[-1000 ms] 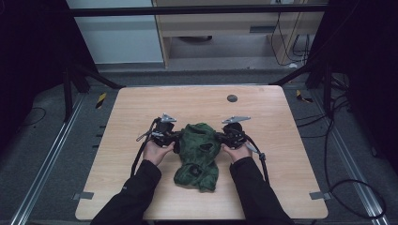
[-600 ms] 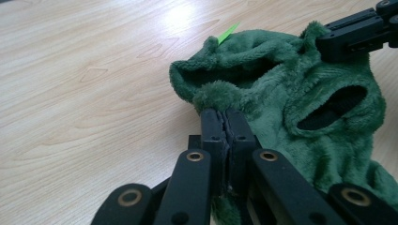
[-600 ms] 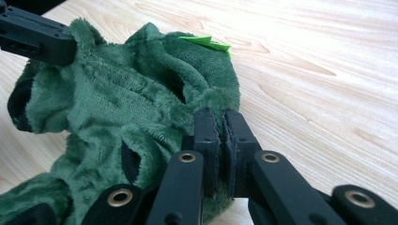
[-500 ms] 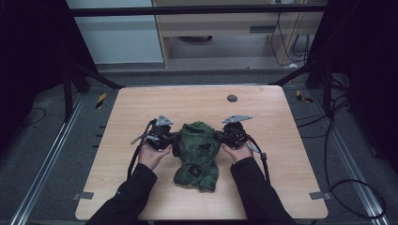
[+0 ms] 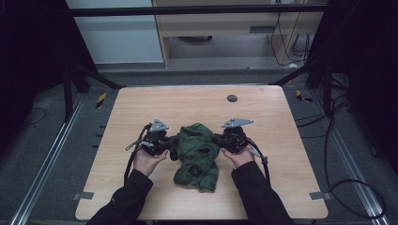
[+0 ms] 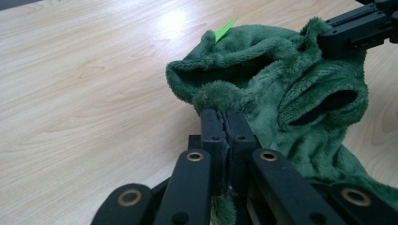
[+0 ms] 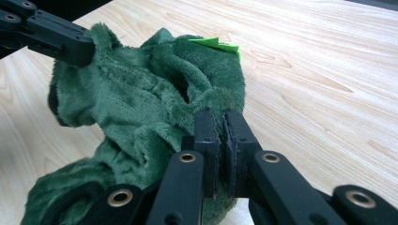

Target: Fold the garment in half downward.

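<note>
High view, L gripper [image 5: 170, 143]: jaws point toward garment [image 5: 197, 154], clamped on its left top edge; hand under body.
High view, R gripper [image 5: 219, 139]: opposite side, jaws pinching garment's right top edge; hand beneath.
High view, garment: green fleece, bunched, strung between the two grippers at top; lower part lies on table [image 5: 281, 140] toward the person.
High view, hole [image 5: 232, 98]: small dark disc in tabletop, well beyond R gripper.
L gripper view, L gripper [image 6: 227, 119]: jaws pressed together w/ fleece fold nipped at tips; fabric also below jaws.
L gripper view, garment [image 6: 281, 89]: ahead and right of jaws; two dark openings; bright green tag [image 6: 225, 29] at far edge.
L gripper view, R gripper [image 6: 328, 40]: far right, tip buried in fleece.
R gripper view, R gripper [image 7: 220, 121]: jaws closed on fleece edge.
R gripper view, garment [image 7: 136, 103]: ahead and left of jaws; tag [image 7: 213, 44] just beyond.
R gripper view, L gripper [image 7: 82, 49]: top left, tip in fleece.
</note>
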